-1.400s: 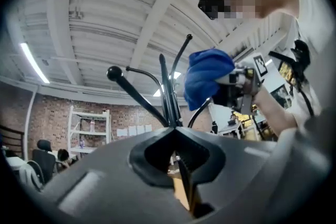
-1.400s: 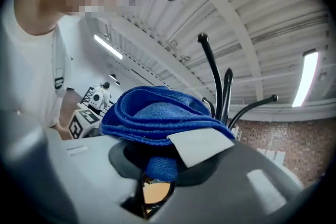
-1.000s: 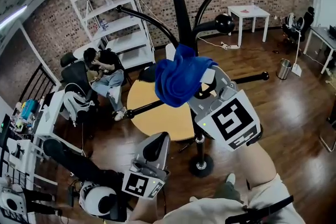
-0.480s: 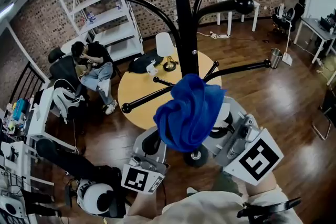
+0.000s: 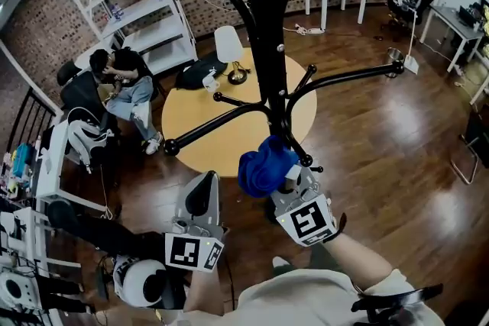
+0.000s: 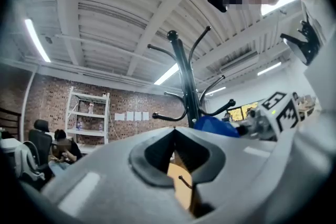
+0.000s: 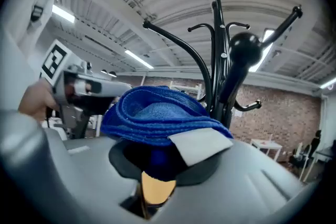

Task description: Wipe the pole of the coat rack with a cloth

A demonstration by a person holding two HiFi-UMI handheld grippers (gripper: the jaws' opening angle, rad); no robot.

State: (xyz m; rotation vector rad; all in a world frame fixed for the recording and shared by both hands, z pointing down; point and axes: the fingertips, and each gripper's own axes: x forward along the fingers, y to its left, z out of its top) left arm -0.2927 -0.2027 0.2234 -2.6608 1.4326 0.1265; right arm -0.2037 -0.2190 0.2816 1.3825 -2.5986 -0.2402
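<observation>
The cloth (image 7: 157, 113) is clamped in the jaws of the right gripper (image 5: 284, 178) and bunched over their tips. The pole (image 5: 260, 50) of the coat rack stands just beyond the jaws and slightly to their right. Its long axis is upright, and the cloth is judged to be against it low down, under the lower hooks. The right gripper is much the nearer to the pole. A stroke along the pole's length is called for. The right forearm is stretched forward with the jaws tilted upward. The left gripper (image 5: 200, 195) is held well apart from the pole, with its jaws together on nothing.
</observation>
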